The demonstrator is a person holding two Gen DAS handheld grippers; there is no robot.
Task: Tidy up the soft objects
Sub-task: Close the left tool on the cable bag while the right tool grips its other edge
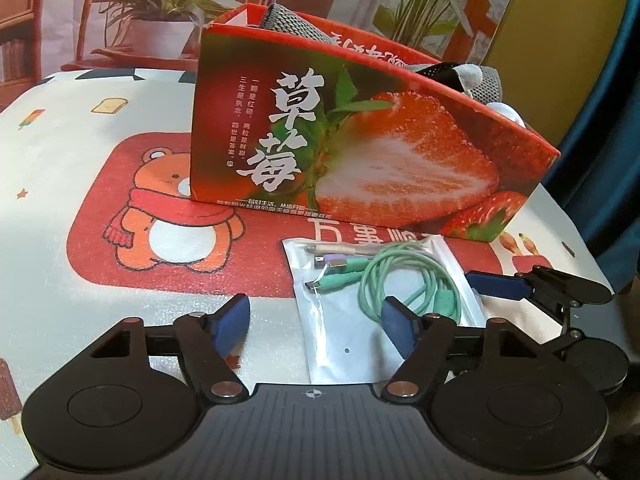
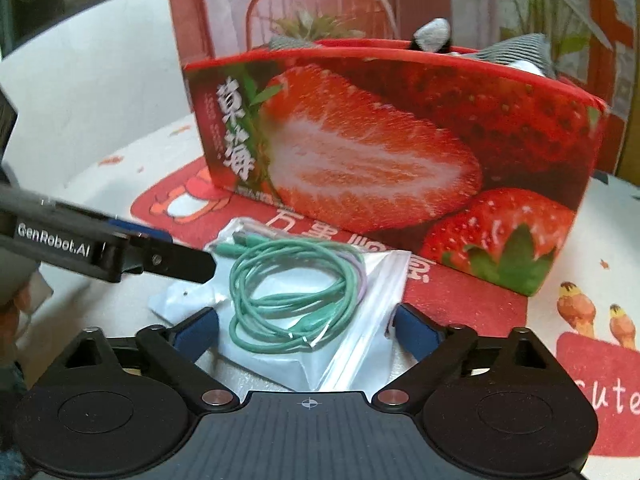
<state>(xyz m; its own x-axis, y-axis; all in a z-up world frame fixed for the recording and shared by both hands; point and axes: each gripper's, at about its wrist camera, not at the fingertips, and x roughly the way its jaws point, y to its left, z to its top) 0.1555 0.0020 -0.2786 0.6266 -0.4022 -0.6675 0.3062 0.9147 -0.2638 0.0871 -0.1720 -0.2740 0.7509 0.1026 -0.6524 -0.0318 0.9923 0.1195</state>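
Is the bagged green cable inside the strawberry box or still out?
Out: the bagged cable lies flat on the mat, in front of the strawberry box.

A desk [image 1: 52,240] covered by a pale cloth printed with a cartoon bear [image 1: 176,216] in a red scarf, set on a red panel [image 1: 248,276]. Small prints of toast [image 1: 109,105] and an ice lolly [image 1: 31,118] dot the cloth. Behind stands a backdrop picturing a potted plant [image 1: 160,8] and a chair. Dark blue fabric [image 1: 612,128] hangs at the right edge.
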